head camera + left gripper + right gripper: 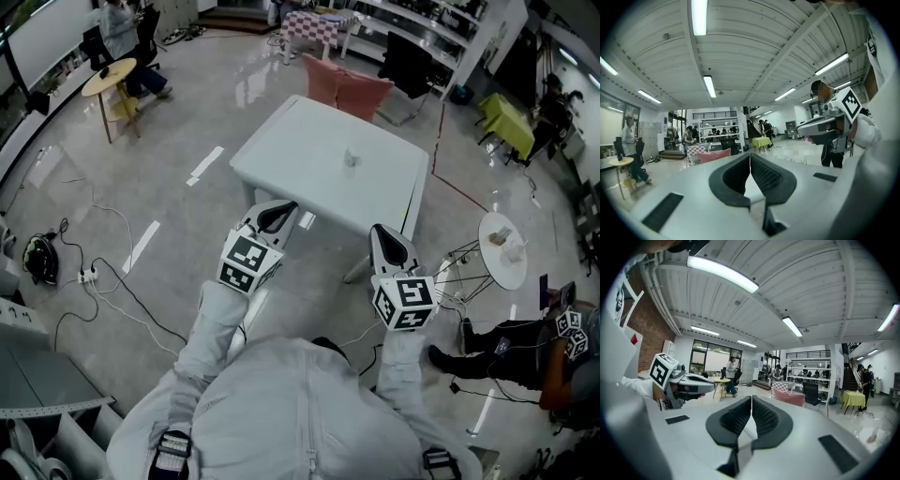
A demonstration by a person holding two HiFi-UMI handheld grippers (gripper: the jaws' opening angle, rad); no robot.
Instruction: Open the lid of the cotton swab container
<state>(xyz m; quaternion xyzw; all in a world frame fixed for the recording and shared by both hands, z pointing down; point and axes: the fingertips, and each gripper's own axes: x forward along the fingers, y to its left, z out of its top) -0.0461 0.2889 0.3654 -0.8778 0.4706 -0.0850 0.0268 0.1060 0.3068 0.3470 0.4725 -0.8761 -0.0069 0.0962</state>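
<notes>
A small clear cotton swab container [351,157] stands near the middle of a white square table [281,159] in the head view. Both grippers are held up in front of the person, short of the table's near edge. My left gripper [278,217] is shut with nothing in it, its jaws meeting in the left gripper view [750,157]. My right gripper [392,246] is likewise shut and empty, its jaws together in the right gripper view [751,400]. Both gripper views look level across the room, and the container does not show in them.
A pink chair [345,89] stands at the table's far side. A small round white table [504,249] is at the right, a round wooden table [108,77] at the far left. Cables [103,281] lie on the floor at the left. People sit and stand around the room.
</notes>
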